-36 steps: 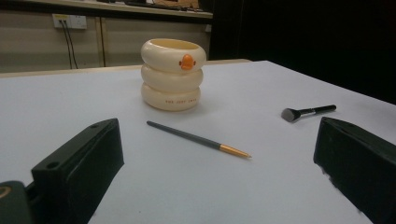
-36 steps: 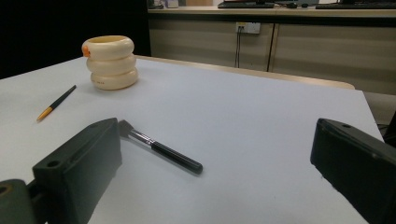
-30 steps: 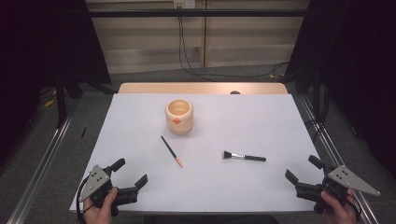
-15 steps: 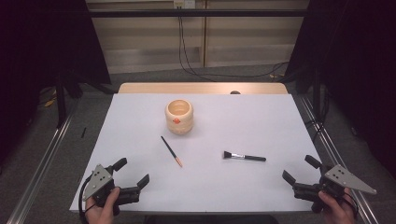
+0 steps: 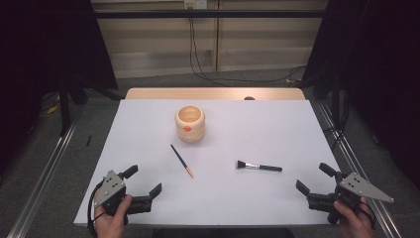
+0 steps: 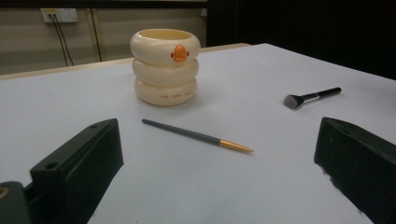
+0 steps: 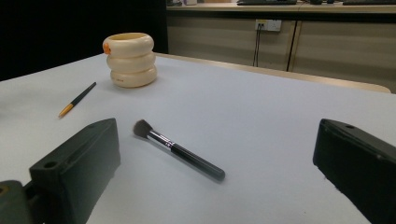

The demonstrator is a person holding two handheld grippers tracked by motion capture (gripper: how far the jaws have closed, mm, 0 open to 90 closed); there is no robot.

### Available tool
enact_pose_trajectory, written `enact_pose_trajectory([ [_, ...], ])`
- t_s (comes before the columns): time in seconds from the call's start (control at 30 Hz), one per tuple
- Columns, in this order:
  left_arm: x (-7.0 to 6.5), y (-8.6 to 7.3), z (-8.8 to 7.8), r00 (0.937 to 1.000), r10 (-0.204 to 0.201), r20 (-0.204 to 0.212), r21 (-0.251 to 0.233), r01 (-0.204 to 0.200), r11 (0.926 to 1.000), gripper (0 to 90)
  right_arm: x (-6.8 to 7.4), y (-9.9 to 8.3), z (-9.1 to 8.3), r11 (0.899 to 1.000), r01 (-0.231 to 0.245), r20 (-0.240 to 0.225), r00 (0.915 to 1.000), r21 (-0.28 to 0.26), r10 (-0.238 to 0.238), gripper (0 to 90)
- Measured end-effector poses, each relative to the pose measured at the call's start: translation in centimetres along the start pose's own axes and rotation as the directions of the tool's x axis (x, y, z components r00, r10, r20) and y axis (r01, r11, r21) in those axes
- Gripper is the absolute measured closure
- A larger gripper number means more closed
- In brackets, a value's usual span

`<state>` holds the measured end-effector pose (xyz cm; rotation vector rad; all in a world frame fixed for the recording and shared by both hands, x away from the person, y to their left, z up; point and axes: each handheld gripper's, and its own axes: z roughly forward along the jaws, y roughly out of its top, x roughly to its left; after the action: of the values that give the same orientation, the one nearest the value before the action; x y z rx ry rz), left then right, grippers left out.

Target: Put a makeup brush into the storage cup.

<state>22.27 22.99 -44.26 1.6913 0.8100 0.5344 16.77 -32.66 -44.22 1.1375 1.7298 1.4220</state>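
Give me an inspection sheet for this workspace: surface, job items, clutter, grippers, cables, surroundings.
Surface: white table, flat, no spills seen.
Job items: cream holder upright, far centre; pencil lying flat nearer the left gripper; brush lying flat nearer the right gripper. All three apart from one another.
Clutter: nothing seen.
Grippers: left gripper open, hand-held at the near left corner; right gripper open at the near right corner; both hold nothing.
Cables: wall cables drop to the floor behind the table.
Surroundings: dark curtains at the sides, metal rails on the floor.
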Motion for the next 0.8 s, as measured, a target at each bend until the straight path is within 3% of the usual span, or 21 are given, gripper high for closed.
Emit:
enact_pose_trajectory([
  [0.13, -0.1, 0.6, 0.9, 0.9999, 0.006, 0.016, 0.009, -0.006, 0.9999, 1.4, 0.0, 0.0, 0.0, 1.000, -0.003, -0.007, 1.0000, 0.009, 0.003, 0.0],
  [0.2, 0.0, 0.9, 1.3, 0.9996, 0.028, 0.002, 0.004, -0.028, 0.9996, 1.6, 0.0, 0.0, 0.1, 1.000, 0.000, -0.008, 1.0000, 0.007, 0.000, 0.0],
  [0.37, -0.1, 1.8, 2.4, 0.9984, 0.040, 0.040, 0.018, -0.041, 0.9990, 1.3, 0.0, 0.0, 0.1, 1.000, -0.002, -0.009, 1.0000, 0.006, 0.002, 0.0],
  [0.6, -0.2, 2.7, 4.3, 0.9975, 0.033, 0.062, 0.039, -0.036, 0.9986, 1.0, 0.0, 0.0, 0.0, 1.000, -0.008, -0.007, 0.9999, 0.008, 0.008, 0.0],
  [0.7, 0.2, 3.0, 4.9, 0.9973, 0.044, 0.058, 0.038, -0.046, 0.9982, 1.3, 0.0, 0.0, 0.0, 1.000, -0.008, -0.007, 0.9999, 0.009, 0.008, 0.0],
  [0.8, 0.5, 3.3, 5.4, 0.9987, 0.025, 0.045, 0.052, -0.027, 0.9983, 1.3, 0.0, -0.1, 0.0, 1.000, -0.008, -0.007, 0.9999, 0.008, 0.008, 0.0],
])
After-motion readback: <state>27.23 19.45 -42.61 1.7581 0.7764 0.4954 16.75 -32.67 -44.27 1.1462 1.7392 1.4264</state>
